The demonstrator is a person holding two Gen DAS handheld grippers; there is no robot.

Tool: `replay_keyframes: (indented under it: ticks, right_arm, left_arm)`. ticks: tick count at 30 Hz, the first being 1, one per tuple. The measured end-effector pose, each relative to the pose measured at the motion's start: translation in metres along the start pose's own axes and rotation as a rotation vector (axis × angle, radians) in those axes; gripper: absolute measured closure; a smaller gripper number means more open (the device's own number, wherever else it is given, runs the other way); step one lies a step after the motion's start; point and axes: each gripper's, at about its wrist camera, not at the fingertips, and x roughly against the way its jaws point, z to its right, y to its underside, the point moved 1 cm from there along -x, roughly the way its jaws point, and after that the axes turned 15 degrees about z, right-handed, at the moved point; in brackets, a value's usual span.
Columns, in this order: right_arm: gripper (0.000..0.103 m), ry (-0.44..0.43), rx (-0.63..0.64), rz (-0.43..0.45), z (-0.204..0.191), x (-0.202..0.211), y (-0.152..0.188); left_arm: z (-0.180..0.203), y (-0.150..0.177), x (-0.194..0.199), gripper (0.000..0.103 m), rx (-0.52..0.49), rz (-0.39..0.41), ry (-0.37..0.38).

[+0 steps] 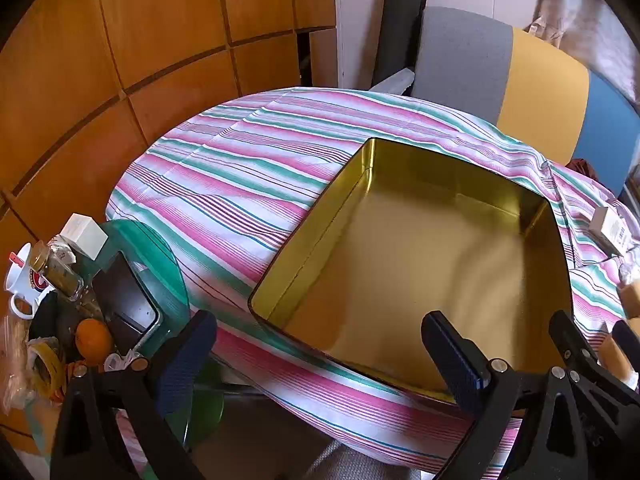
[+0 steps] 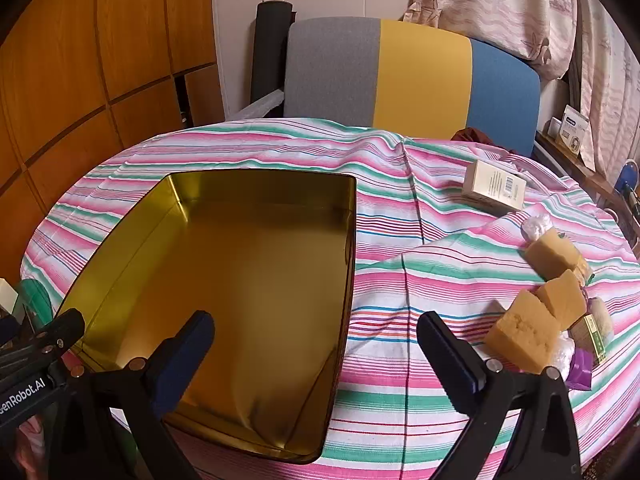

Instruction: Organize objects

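At the far left, beyond the cloth's left edge, a cluttered green glass side table [image 1: 160, 256] is seen, loaded with a white mug [image 1: 22, 280], a spice jar [image 1: 60, 276], an orange [image 1: 94, 340] and a small white box [image 1: 84, 236]. The left gripper [image 1: 320, 354] is held with its fingers wide apart and nothing between them; its left finger hangs over the near-left edge of the striped tablecloth [image 1: 240, 184], its right finger over the near part of the gold tin [image 1: 420, 264]. The tin, open and with nothing seen inside, is set on the cloth at the left-centre of the tabletop, its near wall close to the near edge.

The right gripper [image 2: 316, 350] is likewise spread open and unloaded; its left finger is seen over the tin's near-right inner floor, its right finger over bare cloth just right of the tin's right wall. Toward the right edge of the tabletop, three yellow sponge blocks [image 2: 524, 336] are clustered, touching one another, with a purple item [image 2: 580, 368] beside them. A cream carton [image 2: 494, 190] lies nearer the far-right edge, well apart from the tin.

Behind the table a chair back [image 2: 412, 76] in grey, yellow and blue is seen, with wooden panelling [image 2: 100, 52] at left and a patterned curtain [image 2: 500, 4] at right.
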Motion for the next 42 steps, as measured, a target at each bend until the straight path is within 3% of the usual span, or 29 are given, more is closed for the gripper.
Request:
replay_keyframes:
  ticks: [42]
  right_arm:
    - [0.000, -0.022, 0.009, 0.031, 0.0007, 0.0066, -0.0062]
  left_arm:
    - [0.0007, 0.0041, -0.0053, 0.000, -0.002, -0.029, -0.001]
